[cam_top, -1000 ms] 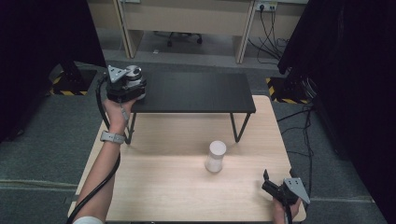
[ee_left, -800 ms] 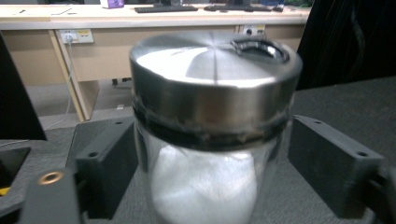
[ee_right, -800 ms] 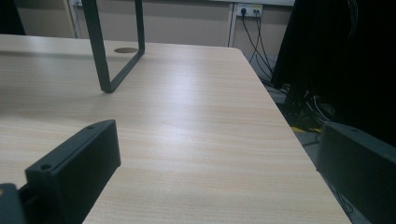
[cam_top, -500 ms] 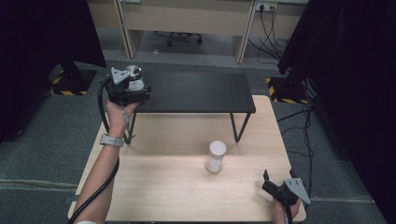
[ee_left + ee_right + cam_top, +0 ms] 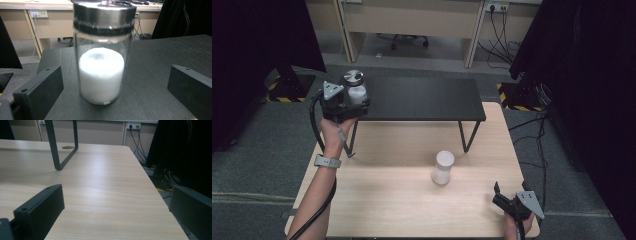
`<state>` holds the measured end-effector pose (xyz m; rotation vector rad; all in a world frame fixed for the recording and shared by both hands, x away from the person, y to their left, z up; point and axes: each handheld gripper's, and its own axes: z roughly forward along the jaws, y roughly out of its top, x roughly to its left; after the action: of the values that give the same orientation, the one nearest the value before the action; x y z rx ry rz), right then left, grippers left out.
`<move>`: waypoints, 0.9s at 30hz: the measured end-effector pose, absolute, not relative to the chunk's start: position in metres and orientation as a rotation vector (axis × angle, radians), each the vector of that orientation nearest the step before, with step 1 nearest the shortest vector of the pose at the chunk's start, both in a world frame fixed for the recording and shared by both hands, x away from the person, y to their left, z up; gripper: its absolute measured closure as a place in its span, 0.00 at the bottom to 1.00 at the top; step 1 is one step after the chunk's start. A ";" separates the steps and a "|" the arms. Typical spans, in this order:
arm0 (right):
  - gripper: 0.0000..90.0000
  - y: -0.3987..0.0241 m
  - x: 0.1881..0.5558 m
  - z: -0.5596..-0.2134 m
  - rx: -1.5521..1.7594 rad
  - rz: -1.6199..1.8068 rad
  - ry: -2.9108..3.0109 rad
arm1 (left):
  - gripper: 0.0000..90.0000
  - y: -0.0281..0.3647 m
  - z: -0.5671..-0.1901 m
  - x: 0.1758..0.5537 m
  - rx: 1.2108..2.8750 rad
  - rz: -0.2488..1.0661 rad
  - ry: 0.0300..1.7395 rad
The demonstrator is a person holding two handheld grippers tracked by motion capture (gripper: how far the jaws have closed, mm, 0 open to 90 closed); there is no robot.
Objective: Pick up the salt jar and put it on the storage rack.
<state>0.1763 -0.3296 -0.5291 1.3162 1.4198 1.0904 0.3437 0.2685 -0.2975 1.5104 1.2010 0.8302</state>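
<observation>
A glass jar (image 5: 354,88) with a metal lid, about half full of white powder, stands upright on the left end of the black shelf (image 5: 422,97). My left gripper (image 5: 356,98) is open, and its jaws have just been opening. In the left gripper view the jar (image 5: 102,72) stands between the two jaws with a gap on each side of my left gripper (image 5: 116,76). My right gripper (image 5: 498,196) is open low over the table's near right corner. In the right gripper view nothing lies between the jaws of my right gripper (image 5: 117,195).
A white cylindrical container (image 5: 443,167) stands on the wooden table (image 5: 382,195) in front of the shelf's right leg (image 5: 467,135). Black curtains hang at both sides. Desks and cables are beyond the shelf.
The left gripper's jaws have opened off the jar, and the hand has drawn back a little toward the near side. The jar stays on the shelf. The right gripper has not moved.
</observation>
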 end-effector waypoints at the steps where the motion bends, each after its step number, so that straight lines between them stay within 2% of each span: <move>1: 0.00 -0.330 0.176 -0.529 1.316 1.090 1.422 | 0.00 0.269 -0.299 0.340 1.509 0.835 1.199; 27: 0.00 -0.329 0.177 -0.528 1.315 1.085 1.436 | 0.00 0.287 -0.354 0.261 1.495 0.876 1.200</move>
<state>0.1771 -0.3291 -0.5277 1.3150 1.4356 1.0850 0.2612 0.2867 -0.3535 1.4946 1.1995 0.8762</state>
